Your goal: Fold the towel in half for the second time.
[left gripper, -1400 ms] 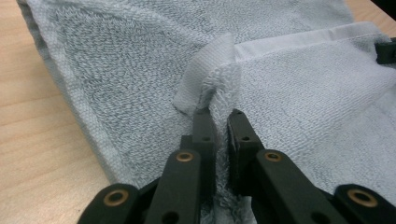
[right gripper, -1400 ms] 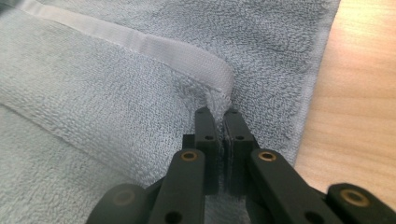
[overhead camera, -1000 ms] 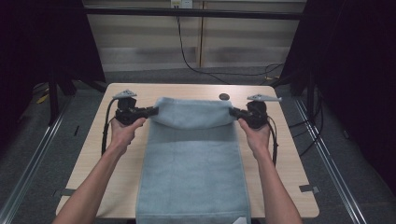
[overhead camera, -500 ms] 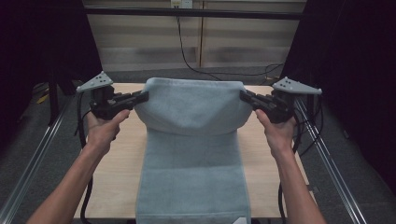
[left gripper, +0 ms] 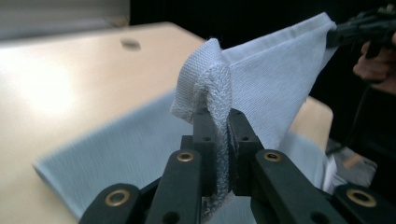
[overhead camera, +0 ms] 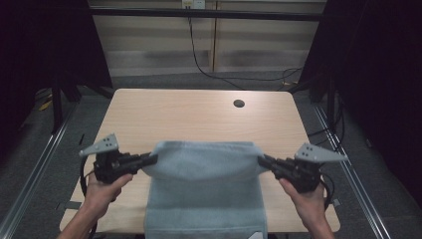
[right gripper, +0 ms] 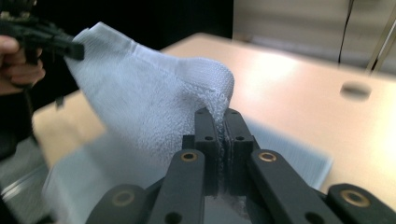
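Both corners are pinned and the fold is on: the left gripper [overhead camera: 152, 159] is clenched on one far corner of the pale blue-grey terry towel [overhead camera: 204, 199], and its own view shows the cloth bunched tight between the black jaws. The right gripper [overhead camera: 263, 160] is clamped just as firmly on the opposite corner, terry squeezed flat in the right gripper view. The held edge hangs stretched between the two hands above the light wooden table [overhead camera: 199, 114], sagging a touch in the middle, while the rest of the towel lies flat on the near part of the tabletop and droops over the near edge. Holding the corners wide apart keeps that edge taut and square, which looks like the way to lay one half neatly over the other.
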Demonstrator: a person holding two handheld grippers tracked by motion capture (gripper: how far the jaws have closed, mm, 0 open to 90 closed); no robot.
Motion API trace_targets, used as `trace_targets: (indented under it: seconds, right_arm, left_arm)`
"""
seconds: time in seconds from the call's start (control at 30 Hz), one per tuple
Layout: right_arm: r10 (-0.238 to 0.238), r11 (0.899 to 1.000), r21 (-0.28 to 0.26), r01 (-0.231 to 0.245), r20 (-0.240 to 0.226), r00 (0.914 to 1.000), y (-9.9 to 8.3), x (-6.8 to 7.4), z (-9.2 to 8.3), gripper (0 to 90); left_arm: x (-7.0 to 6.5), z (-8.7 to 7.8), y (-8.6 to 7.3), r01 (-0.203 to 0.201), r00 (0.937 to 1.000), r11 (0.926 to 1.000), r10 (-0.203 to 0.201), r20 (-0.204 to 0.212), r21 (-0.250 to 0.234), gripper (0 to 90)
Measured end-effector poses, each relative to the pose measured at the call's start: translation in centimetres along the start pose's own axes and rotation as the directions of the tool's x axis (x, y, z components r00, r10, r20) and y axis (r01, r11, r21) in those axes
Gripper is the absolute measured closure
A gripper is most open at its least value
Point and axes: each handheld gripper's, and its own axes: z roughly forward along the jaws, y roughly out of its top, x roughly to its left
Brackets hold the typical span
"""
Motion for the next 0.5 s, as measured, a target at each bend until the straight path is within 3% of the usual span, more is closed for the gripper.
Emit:
trace_targets:
  seconds: [0.03,0.07,0.1,0.13,0.17,0.23,0.27,0.43,0.47,0.5]
  right_arm:
    - [-0.005,0.999,0.045,0.005,0.008,1.0000,-2.0,0.5,-0.3,86.7]
    - [-0.005,0.999,0.045,0.005,0.008,1.0000,-2.0,0.5,-0.3,86.7]
    - [0.032,0.997,0.066,-0.031,-0.025,0.9992,-4.1,0.6,-0.4,86.6]
    - [0.032,0.997,0.066,-0.031,-0.025,0.9992,-4.1,0.6,-0.4,86.6]
    - [0.062,0.993,0.104,-0.059,-0.030,0.9976,-6.0,0.7,-0.1,86.4]
    - [0.076,0.991,0.109,-0.072,-0.038,0.9964,-6.8,0.7,-0.1,86.5]
    - [0.117,0.988,0.108,-0.109,-0.068,0.9908,-8.1,1.0,-0.3,86.2]
    - [0.119,0.986,0.134,-0.103,-0.112,0.9865,-10.2,2.2,-1.1,83.4]
    - [0.133,0.979,0.171,-0.109,-0.140,0.9812,-11.2,2.7,-1.5,77.9]
    - [0.156,0.974,0.189,-0.129,-0.140,0.9778,-11.6,3.0,-1.8,74.9]
  left_arm:
    - [0.0,0.3,-2.1,0.021,0.9997,0.9993,-0.022,0.014,0.032,84.0]
    - [0.0,0.3,-2.1,0.021,0.9997,0.9993,-0.022,0.014,0.032,83.6]
    - [0.1,0.9,-4.0,0.043,0.9987,0.9960,-0.045,0.023,0.078,82.5]
    - [0.1,0.9,-4.0,0.043,0.9987,0.9960,-0.045,0.023,0.078,82.2]
    - [0.0,1.2,-5.5,0.065,0.9973,0.9912,-0.068,0.026,0.115,82.2]
    - [-0.2,1.2,-6.1,0.059,0.9974,0.9896,-0.064,0.032,0.131,82.3]
    - [-0.5,1.2,-6.7,0.061,0.9972,0.9875,-0.067,0.034,0.145,82.3]
    - [-1.8,0.6,-8.7,0.058,0.9940,0.9812,-0.074,0.081,0.184,81.2]
    - [-2.4,0.4,-9.4,0.054,0.9933,0.9760,-0.074,0.088,0.211,80.3]
    - [-2.4,0.4,-9.4,0.054,0.9933,0.9760,-0.074,0.088,0.211,79.3]
